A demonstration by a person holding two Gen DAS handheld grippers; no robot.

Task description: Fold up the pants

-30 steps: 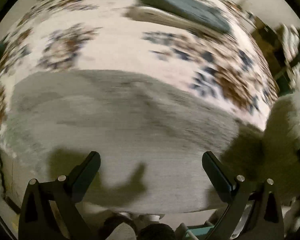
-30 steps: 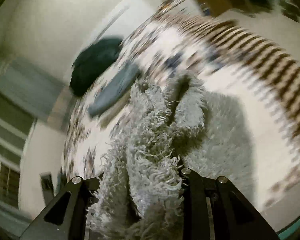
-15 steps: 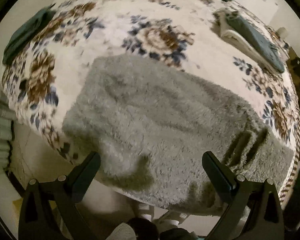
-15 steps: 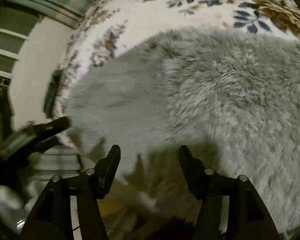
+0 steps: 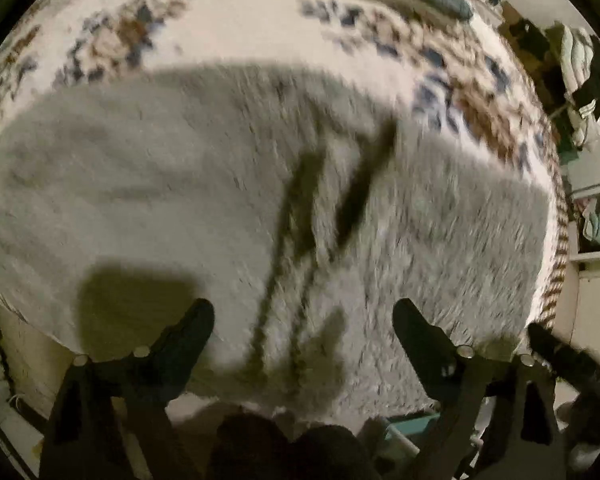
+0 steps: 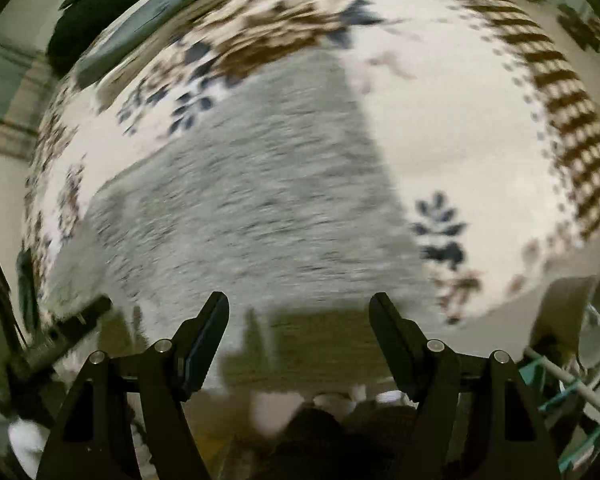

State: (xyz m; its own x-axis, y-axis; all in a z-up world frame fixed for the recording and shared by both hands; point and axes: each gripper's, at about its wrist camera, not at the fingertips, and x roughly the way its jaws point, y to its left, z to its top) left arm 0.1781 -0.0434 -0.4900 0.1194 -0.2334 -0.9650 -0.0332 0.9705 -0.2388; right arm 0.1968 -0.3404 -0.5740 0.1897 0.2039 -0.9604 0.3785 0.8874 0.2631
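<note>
I think I am between folds. The gray fuzzy pants lie flat on the flowered bed, near its front edge, and look folded over once already, though both pictures are blurry. Next I need to pick an edge, bring my fingers down on it, and pinch the thick fluff well before lifting.

My left gripper hangs above the near edge of the pants, pointing across them. Its jaws are spread wide with nothing between them. My right gripper hovers just over the pants' near edge too, jaws apart and holding nothing.
</note>
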